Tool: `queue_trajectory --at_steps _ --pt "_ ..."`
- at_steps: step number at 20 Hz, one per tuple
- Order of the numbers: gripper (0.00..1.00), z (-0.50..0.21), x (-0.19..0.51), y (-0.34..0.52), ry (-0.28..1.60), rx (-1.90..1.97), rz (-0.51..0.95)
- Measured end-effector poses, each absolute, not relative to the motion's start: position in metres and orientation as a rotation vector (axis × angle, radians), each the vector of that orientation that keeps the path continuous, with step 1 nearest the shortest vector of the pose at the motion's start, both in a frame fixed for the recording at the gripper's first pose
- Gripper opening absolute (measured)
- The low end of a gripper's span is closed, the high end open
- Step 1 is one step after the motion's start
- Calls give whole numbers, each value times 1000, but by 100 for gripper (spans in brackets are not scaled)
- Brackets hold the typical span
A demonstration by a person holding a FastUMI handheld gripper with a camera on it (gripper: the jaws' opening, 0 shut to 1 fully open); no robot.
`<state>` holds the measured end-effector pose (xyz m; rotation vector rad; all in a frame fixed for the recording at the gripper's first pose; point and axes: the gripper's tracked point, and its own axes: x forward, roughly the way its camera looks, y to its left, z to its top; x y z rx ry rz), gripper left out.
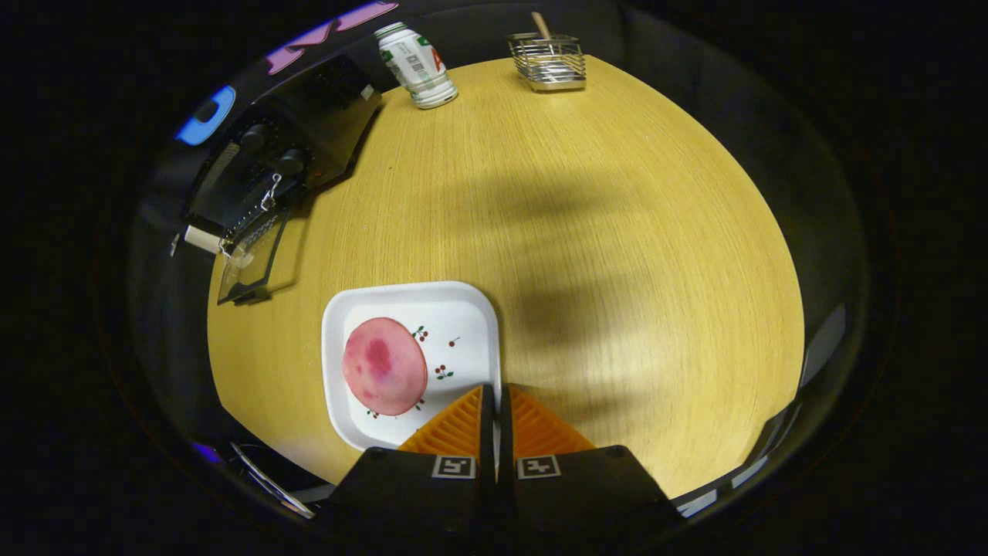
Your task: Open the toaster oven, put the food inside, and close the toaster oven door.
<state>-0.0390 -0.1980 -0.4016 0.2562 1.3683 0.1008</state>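
Your gripper (496,394) is nearly closed, empty, over the plate (471,309) rim. The food (384,364) looks flat, soft, probably slippery; take its edge. The oven (270,177) door hangs open.

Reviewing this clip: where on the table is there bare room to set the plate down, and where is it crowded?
The widest bare stretch of table lies beyond and right of the shut gripper, between the plate and the wire rack. A narrower strip separates the plate from the toaster oven's open door. Crowding is at the far side: oven, can, rack.
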Motion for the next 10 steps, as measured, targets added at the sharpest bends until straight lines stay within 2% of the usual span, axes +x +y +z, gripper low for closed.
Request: queue_trajectory --at_steps 10 --pt "5 -362 -62 -122 1264 724 22"
